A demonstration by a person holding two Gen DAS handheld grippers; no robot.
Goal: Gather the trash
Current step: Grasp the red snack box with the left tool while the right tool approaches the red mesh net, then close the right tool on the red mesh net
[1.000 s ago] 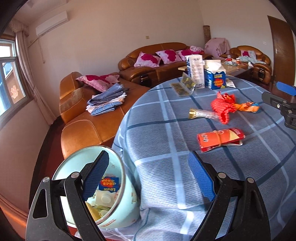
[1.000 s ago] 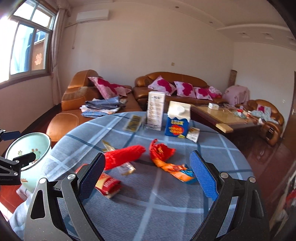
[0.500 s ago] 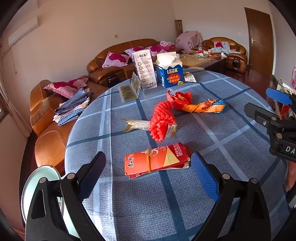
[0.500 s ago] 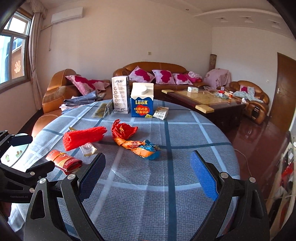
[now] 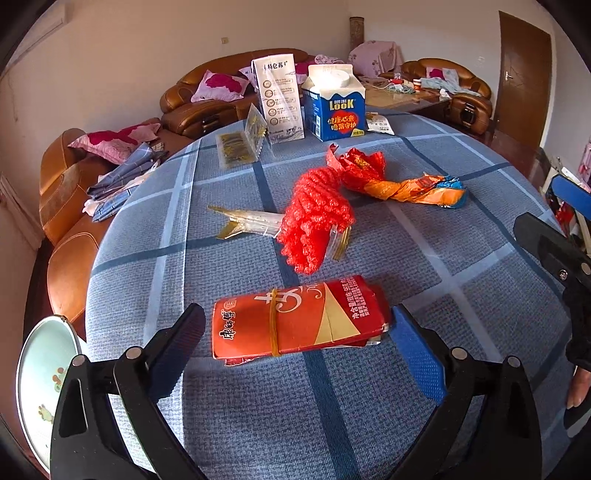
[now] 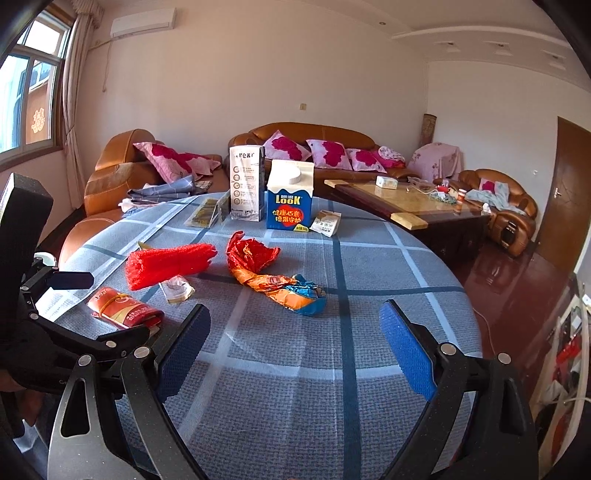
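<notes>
sofas [image 6: 310, 138] brown leather, pink cushions [image 6: 288, 147] | coffee table [image 6: 406, 195] beside | door [image 6: 565, 192] right | window [image 6: 26, 85] left | air conditioner [image 6: 144, 22] above

Round table [image 5: 480, 295], blue checked cloth: flattened red carton [image 5: 295, 321], red net [image 5: 317, 218], twisted wrapper [image 5: 402, 186], blue milk carton [image 5: 334, 107].

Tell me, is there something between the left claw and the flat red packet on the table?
Nothing visible is. The left claw is open, its jaws have just been opening, and the red packet lies flat on the tablecloth right ahead of it, between the two pads. The red net lies further back.
</notes>
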